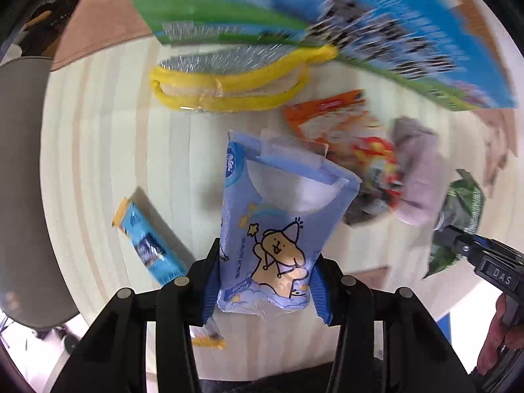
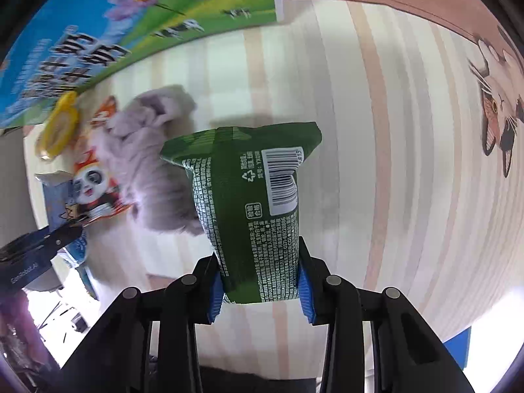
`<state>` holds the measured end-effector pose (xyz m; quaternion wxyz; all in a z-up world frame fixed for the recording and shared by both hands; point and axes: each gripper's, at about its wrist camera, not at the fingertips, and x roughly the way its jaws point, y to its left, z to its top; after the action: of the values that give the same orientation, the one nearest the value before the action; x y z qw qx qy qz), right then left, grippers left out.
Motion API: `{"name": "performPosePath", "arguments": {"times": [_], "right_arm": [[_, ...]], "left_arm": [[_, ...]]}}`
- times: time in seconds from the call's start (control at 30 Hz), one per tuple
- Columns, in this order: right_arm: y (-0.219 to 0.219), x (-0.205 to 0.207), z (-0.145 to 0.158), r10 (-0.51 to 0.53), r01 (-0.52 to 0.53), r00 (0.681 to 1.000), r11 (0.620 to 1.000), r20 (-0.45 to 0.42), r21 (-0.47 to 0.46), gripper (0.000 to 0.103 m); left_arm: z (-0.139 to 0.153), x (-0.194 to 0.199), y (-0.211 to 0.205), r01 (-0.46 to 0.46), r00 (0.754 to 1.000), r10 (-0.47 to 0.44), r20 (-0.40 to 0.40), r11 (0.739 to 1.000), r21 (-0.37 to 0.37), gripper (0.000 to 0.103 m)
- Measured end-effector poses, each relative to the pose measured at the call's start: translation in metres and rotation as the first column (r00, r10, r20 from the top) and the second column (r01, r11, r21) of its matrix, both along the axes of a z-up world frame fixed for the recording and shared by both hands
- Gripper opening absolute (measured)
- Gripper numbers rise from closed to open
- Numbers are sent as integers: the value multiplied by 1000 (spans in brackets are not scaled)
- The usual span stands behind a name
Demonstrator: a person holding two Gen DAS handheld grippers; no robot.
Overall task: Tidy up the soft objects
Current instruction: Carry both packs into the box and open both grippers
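Clamping a blue pack (image 1: 275, 229), the left gripper (image 1: 265, 281) hung above the table (image 1: 98, 163); the right gripper (image 2: 260, 281) squeezed a green pack (image 2: 249, 196) near its far edge.

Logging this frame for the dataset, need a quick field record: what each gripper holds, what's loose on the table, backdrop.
left gripper: shut on blue cartoon pouch
right gripper: shut on green packet, barcode side up
loose on table: grey cloth, orange panda packet, yellow-rimmed scourers, blue wrapper bar
backdrop: printed blue-green carton
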<state>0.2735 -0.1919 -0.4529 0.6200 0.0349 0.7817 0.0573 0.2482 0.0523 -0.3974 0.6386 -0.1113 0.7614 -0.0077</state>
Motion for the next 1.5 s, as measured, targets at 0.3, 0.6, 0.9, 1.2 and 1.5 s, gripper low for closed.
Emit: {"name": "performPosePath", "arguments": {"times": [0.3,0.6,0.9,1.2,1.5], "right_arm": [[15,-1,112,14,-38,991,984,136,176,39],[52,104,197,27,-78,953,984,303,159,39],[85,194,128,64,-63,983,998,172,-9,38],[97,216,51,61,-58,997,996,51,-61,38],[100,224,22,63,-63,998,997,-12,-45,39]], "left_arm": [[108,21,-16,-23,985,50,166,987,-161,44],[152,156,17,-8,970,32,242,995,-102,44],[86,270,46,-16,991,9,137,999,51,44],[19,313,42,41,999,-41,2,992,120,45],[-7,313,30,67,997,-64,-41,994,84,45]]}}
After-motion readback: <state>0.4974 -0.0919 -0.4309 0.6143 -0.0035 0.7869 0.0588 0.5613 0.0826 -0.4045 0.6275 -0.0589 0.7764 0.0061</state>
